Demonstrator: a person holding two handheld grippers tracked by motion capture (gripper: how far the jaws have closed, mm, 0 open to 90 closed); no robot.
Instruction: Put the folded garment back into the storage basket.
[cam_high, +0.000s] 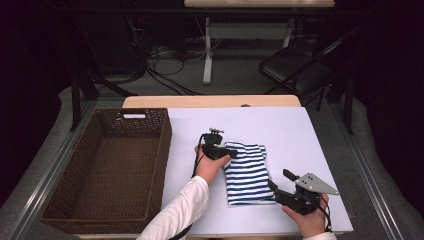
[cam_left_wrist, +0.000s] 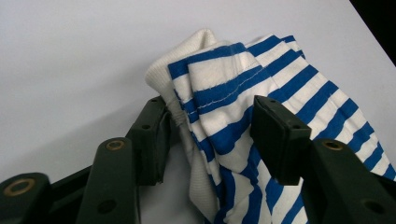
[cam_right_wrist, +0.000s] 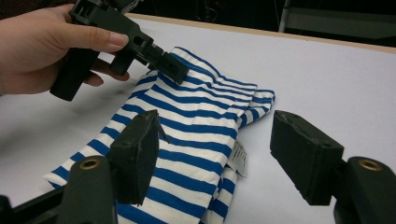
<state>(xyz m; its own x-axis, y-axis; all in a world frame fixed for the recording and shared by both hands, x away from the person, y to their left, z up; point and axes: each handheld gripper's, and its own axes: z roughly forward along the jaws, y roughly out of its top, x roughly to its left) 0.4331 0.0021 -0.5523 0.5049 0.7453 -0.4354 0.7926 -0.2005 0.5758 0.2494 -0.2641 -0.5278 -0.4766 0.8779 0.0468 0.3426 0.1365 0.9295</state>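
Striped cloth (cam_left_wrist: 243, 116) bunched between the left gripper (cam_left_wrist: 208, 135) pads, so clamp every layer firmly; right gripper (cam_right_wrist: 212, 154) gapes beside it.

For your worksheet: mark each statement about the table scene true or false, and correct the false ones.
1. The striped shirt lies folded on the white board. True.
2. The wicker basket holds the shirt. False: the shirt lies outside it.
3. The left tongs have shirt fabric between their jaws. True.
4. The right tongs are clamped on the shirt's label. False: their jaws stand apart, gripping nothing.
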